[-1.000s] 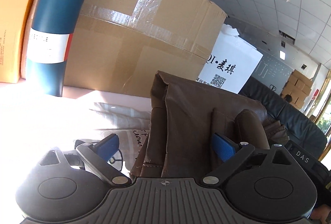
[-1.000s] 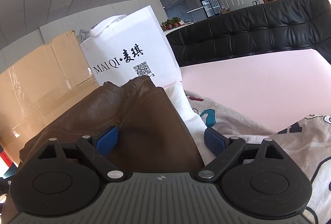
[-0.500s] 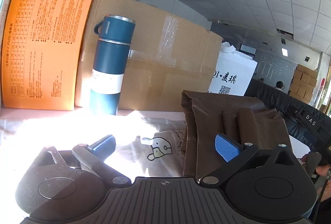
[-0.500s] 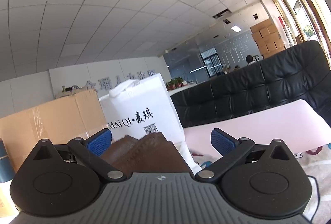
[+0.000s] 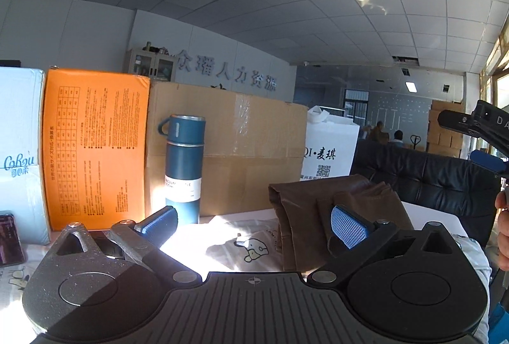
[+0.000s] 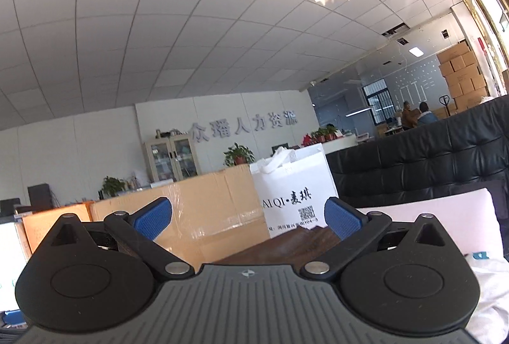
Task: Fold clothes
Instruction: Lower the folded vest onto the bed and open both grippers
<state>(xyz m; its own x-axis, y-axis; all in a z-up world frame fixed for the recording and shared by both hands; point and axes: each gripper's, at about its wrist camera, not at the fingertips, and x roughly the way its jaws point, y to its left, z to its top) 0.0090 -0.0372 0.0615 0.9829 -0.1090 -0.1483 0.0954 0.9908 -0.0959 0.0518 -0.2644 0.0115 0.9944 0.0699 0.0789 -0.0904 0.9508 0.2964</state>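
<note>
Brown garment (image 5: 321, 216) lies folded on the counter (image 5: 426, 213), long axis running away, right of the left hand-held gripper (image 5: 254, 224), nearer it; both hand-held grippers spread, empty.

A blue flask (image 5: 184, 166) stands before a cardboard box (image 5: 241, 153), beside an orange carton (image 5: 95, 150) and white bag (image 5: 331, 150)
</note>
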